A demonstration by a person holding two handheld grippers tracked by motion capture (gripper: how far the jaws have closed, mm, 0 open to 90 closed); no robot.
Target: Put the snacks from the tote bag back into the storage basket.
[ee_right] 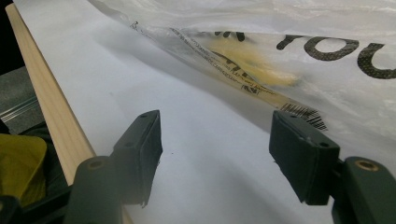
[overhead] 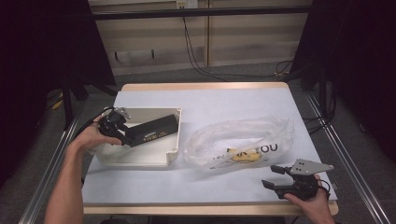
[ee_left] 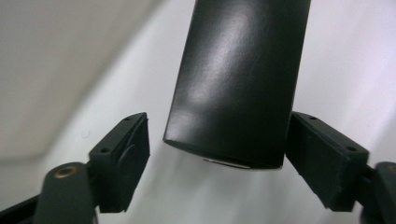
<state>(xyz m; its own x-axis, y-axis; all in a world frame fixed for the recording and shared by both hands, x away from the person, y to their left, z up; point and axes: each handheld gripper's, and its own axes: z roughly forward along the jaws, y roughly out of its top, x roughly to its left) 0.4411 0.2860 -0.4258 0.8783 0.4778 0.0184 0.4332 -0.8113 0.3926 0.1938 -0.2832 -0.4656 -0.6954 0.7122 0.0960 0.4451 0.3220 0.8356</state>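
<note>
A long black box (overhead: 154,129) lies slanted inside a shallow white tray (overhead: 140,158) at the table's left. My left gripper (overhead: 125,135) is at the box's near end. In the left gripper view the black box (ee_left: 238,79) stands between the jaws of my left gripper (ee_left: 219,122). There is a clear gap at the left pad (ee_left: 133,154), so the jaws are open. My right gripper (overhead: 269,176) rests open at the front right, its jaws (ee_right: 217,119) holding nothing, just short of a clear plastic bag (overhead: 243,135).
The plastic bag (ee_right: 327,28) carries black lettering and holds something yellow (overhead: 243,156). The table (overhead: 210,100) has a white cover and a wooden front edge (ee_right: 46,102). Metal rails run along both sides, and cables lie on the floor behind.
</note>
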